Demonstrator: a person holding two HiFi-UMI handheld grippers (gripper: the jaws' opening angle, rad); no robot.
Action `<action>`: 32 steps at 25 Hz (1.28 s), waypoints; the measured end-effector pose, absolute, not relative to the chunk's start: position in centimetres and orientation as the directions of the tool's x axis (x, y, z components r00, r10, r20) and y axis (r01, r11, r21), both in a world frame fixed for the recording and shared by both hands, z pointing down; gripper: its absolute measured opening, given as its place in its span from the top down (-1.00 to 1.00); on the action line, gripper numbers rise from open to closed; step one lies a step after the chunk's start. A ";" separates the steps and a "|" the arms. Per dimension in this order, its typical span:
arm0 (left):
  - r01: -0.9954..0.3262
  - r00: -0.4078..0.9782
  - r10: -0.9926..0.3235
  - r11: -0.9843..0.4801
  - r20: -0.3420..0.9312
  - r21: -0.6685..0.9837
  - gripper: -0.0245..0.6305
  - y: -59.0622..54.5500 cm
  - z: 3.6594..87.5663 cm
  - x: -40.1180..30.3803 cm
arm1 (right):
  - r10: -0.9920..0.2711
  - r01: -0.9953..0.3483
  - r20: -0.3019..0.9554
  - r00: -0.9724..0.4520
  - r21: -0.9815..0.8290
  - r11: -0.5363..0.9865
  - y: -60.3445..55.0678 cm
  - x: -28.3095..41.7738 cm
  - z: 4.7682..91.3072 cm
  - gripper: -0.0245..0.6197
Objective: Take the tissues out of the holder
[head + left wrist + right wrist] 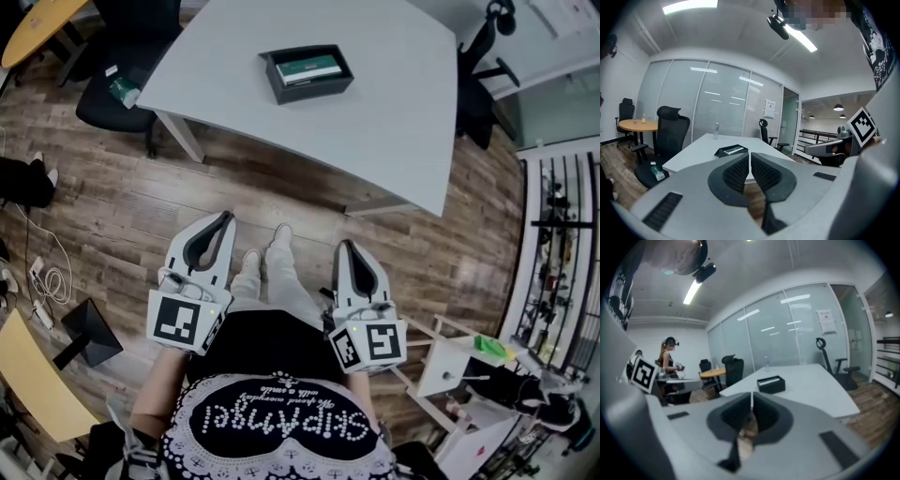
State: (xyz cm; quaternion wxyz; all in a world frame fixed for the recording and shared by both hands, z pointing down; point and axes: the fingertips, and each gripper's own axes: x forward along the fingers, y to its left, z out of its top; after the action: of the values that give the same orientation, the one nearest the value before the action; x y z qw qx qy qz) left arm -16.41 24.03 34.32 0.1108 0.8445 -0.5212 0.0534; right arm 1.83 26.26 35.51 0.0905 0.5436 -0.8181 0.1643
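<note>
On the white table (394, 103), far ahead of both grippers, the head view shows a black rectangular holder (272, 77) containing a green-and-white tissue pack (309, 67). In the left gripper view the left gripper (750, 157) is clenched on nothing, and in the right gripper view the right gripper (751, 399) is the same. The pack is probably light and soft, so pinch 1 long edge.

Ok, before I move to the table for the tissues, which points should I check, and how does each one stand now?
1. The holder stands on the table, in plain view: ok.
2. The tissues lie in the holder, nothing over them: ok.
3. The left gripper and the right gripper are empty: ok.
4. Jaws open for a grasp: not ok, both pairs are shut.
5. Grippers near the holder: not ok, both hang over the floor, short of the table's edge.
6. How tightly the tissues sit in the holder: cannot tell.
</note>
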 end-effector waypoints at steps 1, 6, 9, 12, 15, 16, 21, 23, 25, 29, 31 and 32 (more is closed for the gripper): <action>-0.894 0.447 -0.870 -0.429 0.208 0.130 0.80 23.5 34.3 -16.2 | -0.858 -0.918 0.327 -0.396 -0.173 0.358 25.7 2.0 35.6 0.81; -0.903 0.427 -0.879 -0.407 0.210 0.136 0.80 21.1 34.2 -14.9 | -0.852 -0.912 0.327 -0.410 -0.176 0.371 23.0 3.6 35.6 0.81; -0.906 0.420 -0.886 -0.400 0.197 0.137 0.80 19.3 34.0 -14.0 | -0.850 -0.909 0.324 -0.415 -0.174 0.378 21.1 4.7 35.6 0.81; -0.912 0.407 -0.893 -0.388 0.190 0.133 0.80 17.7 33.8 -13.2 | -0.847 -0.905 0.320 -0.425 -0.175 0.388 19.3 5.5 35.6 0.81; -0.919 0.393 -0.900 -0.374 0.188 0.127 0.80 16.1 33.6 -12.5 | -0.842 -0.898 0.312 -0.439 -0.178 0.402 17.5 6.2 35.5 0.81; -0.921 0.387 -0.903 -0.369 0.187 0.124 0.80 15.7 33.5 -12.3 | -0.841 -0.896 0.309 -0.444 -0.178 0.408 16.9 6.4 35.5 0.81; -0.934 0.356 -0.919 -0.342 0.170 0.109 0.80 13.7 33.0 -11.4 | -0.835 -0.885 0.292 -0.466 -0.179 0.430 14.5 7.5 35.3 0.81; -0.938 0.345 -0.923 -0.332 0.167 0.104 0.80 13.2 32.8 -11.1 | -0.834 -0.882 0.287 -0.470 -0.179 0.436 13.9 8.0 35.2 0.81; -0.941 0.337 -0.927 -0.324 0.163 0.100 0.80 12.7 32.6 -10.8 | -0.833 -0.880 0.285 -0.474 -0.179 0.440 13.3 8.5 35.1 0.81; -0.946 0.322 -0.934 -0.311 0.152 0.094 0.80 11.9 32.3 -10.3 | -0.831 -0.876 0.278 -0.482 -0.180 0.448 12.3 9.2 35.1 0.81; -0.949 0.314 -0.939 -0.303 0.143 0.092 0.80 11.4 32.1 -10.0 | -0.829 -0.872 0.273 -0.489 -0.182 0.455 11.8 9.5 35.0 0.81; -0.950 0.309 -0.941 -0.299 0.138 0.090 0.80 11.3 32.0 -9.9 | -0.827 -0.869 0.269 -0.493 -0.182 0.459 11.6 9.6 35.0 0.81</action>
State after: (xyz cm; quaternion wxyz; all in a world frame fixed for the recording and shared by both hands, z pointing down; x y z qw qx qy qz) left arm -9.87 11.26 31.98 0.0774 0.8053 -0.5871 0.0292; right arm 9.63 11.59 34.96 0.0712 0.4983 -0.8512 0.1486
